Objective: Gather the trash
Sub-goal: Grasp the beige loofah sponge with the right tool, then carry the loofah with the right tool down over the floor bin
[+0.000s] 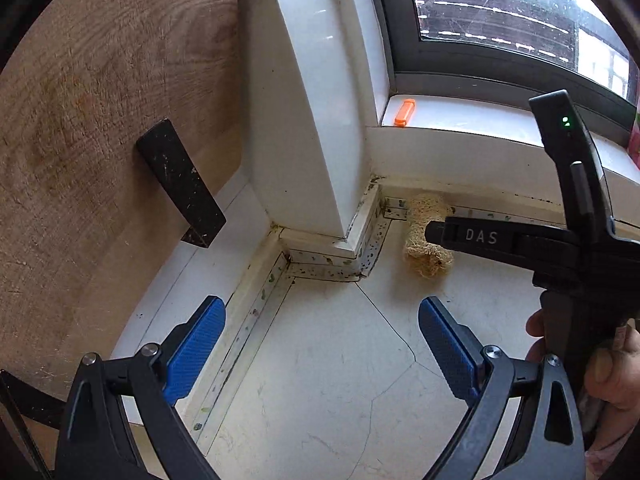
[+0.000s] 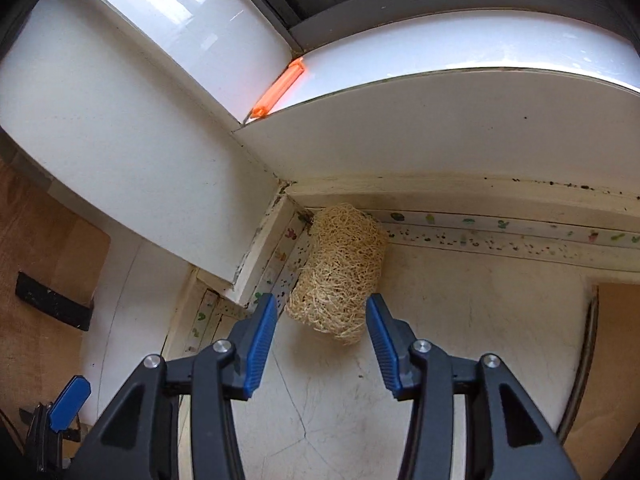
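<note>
Reaching into the corner under the window, both tools hovered over a white, cracked counter [image 1: 340,360]. At the far left stood a wooden panel [image 1: 100,140] with a black handle [image 1: 180,184] on it. To its right, the left gripper [image 1: 322,344] hung with its blue fingers [image 1: 196,348] spread wide and nothing between them, aimed at the bare surface near the base of the white pillar [image 1: 308,120]. Farther right, on the window sill [image 1: 460,114], lay a small orange clip [image 1: 404,112], tucked against the pillar.

The task's thing appeared to be the straw-coloured fibre bundle [image 2: 340,276], a loofah-like roll lying on the counter in the far corner, just beside the speckled trim where the pillar met the wall below the sill. In the right wrist view the right gripper [image 2: 322,316] had its fingers released and set apart wider than the roll, their tips level with its near end, one on each side; whether either touched it could not be told. The roll's long axis ran away from the fingers, near to far, leaning slightly left at the near end, so the fingers faced across its short width. The right hand was clearly the nearer; from the left wrist view the roll lay well off to the far right, partly behind the right tool. Closing there would probably catch only the near end, so pushing a little farther forward first seemed wise.
</note>
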Demonstrator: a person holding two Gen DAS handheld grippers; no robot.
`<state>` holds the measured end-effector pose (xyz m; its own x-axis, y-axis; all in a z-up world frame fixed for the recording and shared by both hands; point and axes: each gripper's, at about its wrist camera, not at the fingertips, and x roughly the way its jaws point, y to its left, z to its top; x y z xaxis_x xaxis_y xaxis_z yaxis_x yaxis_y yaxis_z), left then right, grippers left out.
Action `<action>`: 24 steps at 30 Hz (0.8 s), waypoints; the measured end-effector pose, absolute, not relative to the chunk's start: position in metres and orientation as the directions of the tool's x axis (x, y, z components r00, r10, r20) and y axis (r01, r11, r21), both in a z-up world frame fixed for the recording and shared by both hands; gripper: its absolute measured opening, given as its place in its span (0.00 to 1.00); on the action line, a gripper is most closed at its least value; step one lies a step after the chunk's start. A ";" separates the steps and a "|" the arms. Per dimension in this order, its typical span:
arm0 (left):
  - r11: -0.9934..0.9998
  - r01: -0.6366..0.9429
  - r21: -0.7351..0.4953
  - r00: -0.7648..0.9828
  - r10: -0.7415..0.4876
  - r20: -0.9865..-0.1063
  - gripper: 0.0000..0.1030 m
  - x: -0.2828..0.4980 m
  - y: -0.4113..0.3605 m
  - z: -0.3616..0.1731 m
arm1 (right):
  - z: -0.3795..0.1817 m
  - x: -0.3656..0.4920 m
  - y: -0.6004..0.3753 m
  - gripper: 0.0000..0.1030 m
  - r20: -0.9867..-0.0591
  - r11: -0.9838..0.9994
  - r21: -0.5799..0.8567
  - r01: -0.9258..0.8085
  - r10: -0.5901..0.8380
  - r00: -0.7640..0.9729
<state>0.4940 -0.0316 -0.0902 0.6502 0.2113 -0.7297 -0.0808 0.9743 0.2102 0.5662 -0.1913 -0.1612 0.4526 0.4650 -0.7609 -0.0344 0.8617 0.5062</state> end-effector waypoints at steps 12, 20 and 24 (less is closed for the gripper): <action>0.976 -0.085 0.202 0.636 0.209 -0.743 0.94 0.492 -0.023 -0.099 | -0.190 0.582 -0.178 0.38 -0.770 0.861 0.508 -0.033 0.471 0.430; 0.979 -0.068 0.194 0.637 0.192 -0.746 0.94 0.477 -0.026 -0.090 | -0.170 0.552 -0.183 0.28 -0.756 0.849 0.527 -0.047 0.493 0.430; 0.979 -0.048 0.197 0.646 0.181 -0.741 0.94 0.460 -0.030 -0.080 | -0.150 0.524 -0.188 0.28 -0.741 0.831 0.555 -0.049 0.519 0.426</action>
